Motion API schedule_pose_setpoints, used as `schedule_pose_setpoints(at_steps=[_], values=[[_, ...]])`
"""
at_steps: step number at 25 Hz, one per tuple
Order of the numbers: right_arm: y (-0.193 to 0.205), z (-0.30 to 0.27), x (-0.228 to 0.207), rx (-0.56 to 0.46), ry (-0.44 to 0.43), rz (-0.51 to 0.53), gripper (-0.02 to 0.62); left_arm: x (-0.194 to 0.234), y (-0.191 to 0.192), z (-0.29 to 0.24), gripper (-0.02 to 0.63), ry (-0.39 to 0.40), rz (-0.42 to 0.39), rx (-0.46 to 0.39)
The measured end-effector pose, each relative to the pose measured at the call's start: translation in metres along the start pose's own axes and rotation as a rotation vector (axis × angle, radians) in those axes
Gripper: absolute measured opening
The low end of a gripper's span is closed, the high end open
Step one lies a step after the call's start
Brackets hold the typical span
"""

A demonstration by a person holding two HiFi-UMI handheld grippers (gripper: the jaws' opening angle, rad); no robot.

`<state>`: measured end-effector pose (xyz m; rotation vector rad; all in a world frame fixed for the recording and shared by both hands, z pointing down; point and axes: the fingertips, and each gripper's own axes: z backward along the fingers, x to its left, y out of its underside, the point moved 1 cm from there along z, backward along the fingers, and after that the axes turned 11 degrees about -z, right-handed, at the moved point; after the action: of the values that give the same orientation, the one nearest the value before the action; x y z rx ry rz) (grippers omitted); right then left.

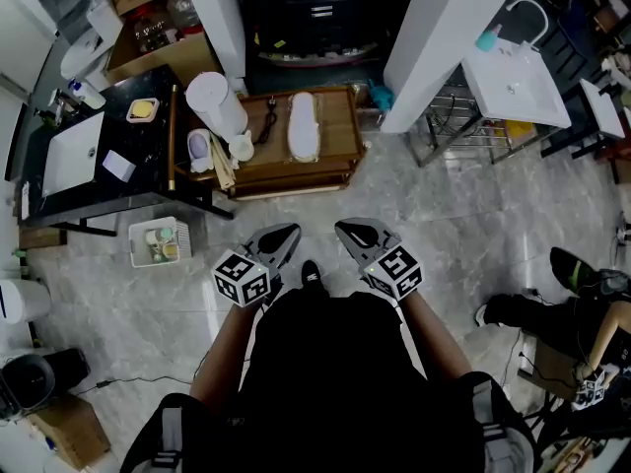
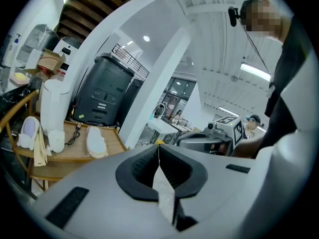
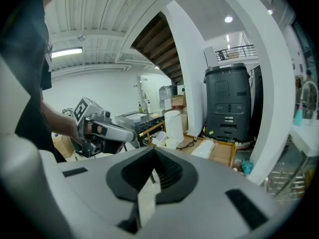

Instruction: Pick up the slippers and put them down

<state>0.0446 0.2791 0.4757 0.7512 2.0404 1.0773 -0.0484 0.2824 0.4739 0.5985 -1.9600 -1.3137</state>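
A single white slipper (image 1: pixel 303 126) lies on a low wooden table (image 1: pixel 340 156) ahead of me, across a stretch of marble floor. It shows as well in the left gripper view as the slipper (image 2: pixel 95 141) and in the right gripper view as the slipper (image 3: pixel 203 148). My left gripper (image 1: pixel 292 231) and right gripper (image 1: pixel 341 228) hover side by side over the floor, short of the table. Both are shut with nothing between the jaws. Each sees the other: the right gripper (image 2: pixel 215 135) and the left gripper (image 3: pixel 107 132).
A white cylinder (image 1: pixel 217 101), a cup and a black cable share the wooden table. To the left are a black counter with a sink (image 1: pixel 74 151) and a white basket (image 1: pixel 158 242) on the floor. White pillars, a washbasin (image 1: pixel 513 82) and a metal rack (image 1: pixel 463 131) stand at the right.
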Motion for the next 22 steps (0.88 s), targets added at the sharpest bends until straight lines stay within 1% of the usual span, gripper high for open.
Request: schedule_pose_setpoints(at_steps=[4, 15, 19, 22], values=[[-0.007, -0.008, -0.002, -0.019, 0.017, -0.015, 0.008, 0.012, -0.001, 0.002, 0.012, 0.008, -0.004, 0.007], [-0.006, -0.023, -0.011, -0.014, 0.026, -0.05, 0.008, 0.025, 0.003, 0.002, 0.013, 0.007, 0.012, 0.033], [-0.008, -0.031, -0.017, -0.009, 0.011, -0.07, 0.008, 0.033, 0.0, -0.004, 0.012, -0.004, 0.017, 0.04], [-0.011, -0.036, -0.024, 0.001, -0.001, -0.065, 0.008, 0.039, -0.003, -0.008, 0.012, -0.016, 0.025, 0.039]])
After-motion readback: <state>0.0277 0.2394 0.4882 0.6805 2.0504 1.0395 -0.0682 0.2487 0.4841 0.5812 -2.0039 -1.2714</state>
